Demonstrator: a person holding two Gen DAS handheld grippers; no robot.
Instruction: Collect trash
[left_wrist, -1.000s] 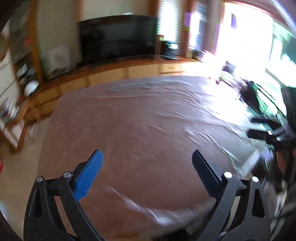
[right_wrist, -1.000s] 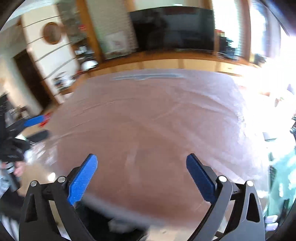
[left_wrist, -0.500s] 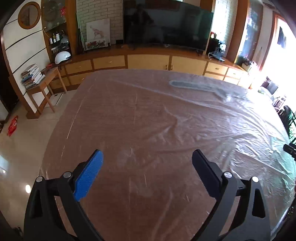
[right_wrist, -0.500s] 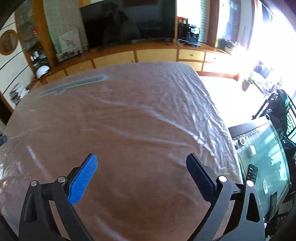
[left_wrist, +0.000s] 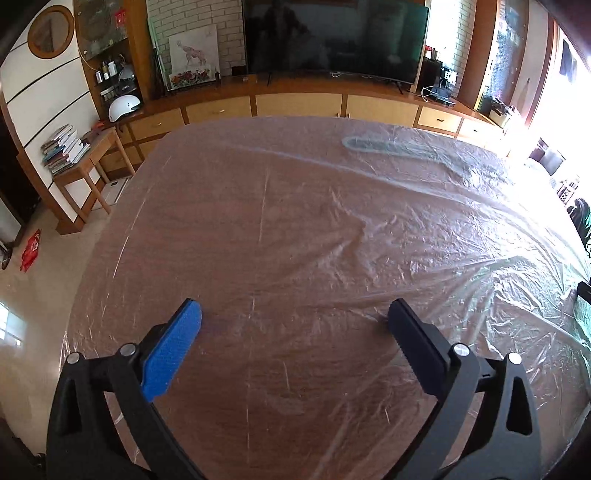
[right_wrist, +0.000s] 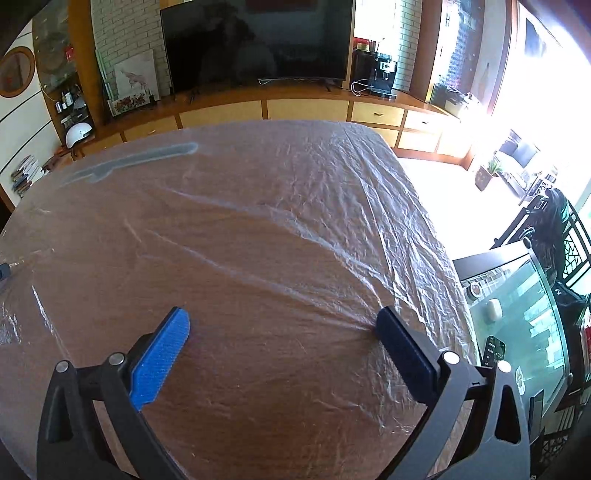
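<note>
Both grippers hover low over a large wooden table (left_wrist: 192, 229) draped in a thin, crinkled clear plastic sheet (left_wrist: 369, 236), and neither has hold of anything: the left gripper (left_wrist: 293, 314) has its jaws spread wide with only film-covered wood between them, and the right gripper (right_wrist: 282, 321) is spread just as wide over the part of the table nearer its right edge. No loose litter shows on the tabletop in either view, so the trash to collect is, as I judge it, the plastic sheet itself, which lies across the whole surface and spills over the edges; a long bluish-grey smear or strip (left_wrist: 391, 147) sits at the far end near the cabinets (left_wrist: 299, 105), and whether it lies on or under the film cannot be told. To do this step well, aim each gripper at a raised wrinkle rather than flat film, since a ridge gives the pads something to bite; the fold running diagonally across the middle (right_wrist: 295, 229) looks a good candidate. Close slowly so the film bunches instead of sliding, then draw inward toward the centre, keeping the fingertips off the wood
</note>
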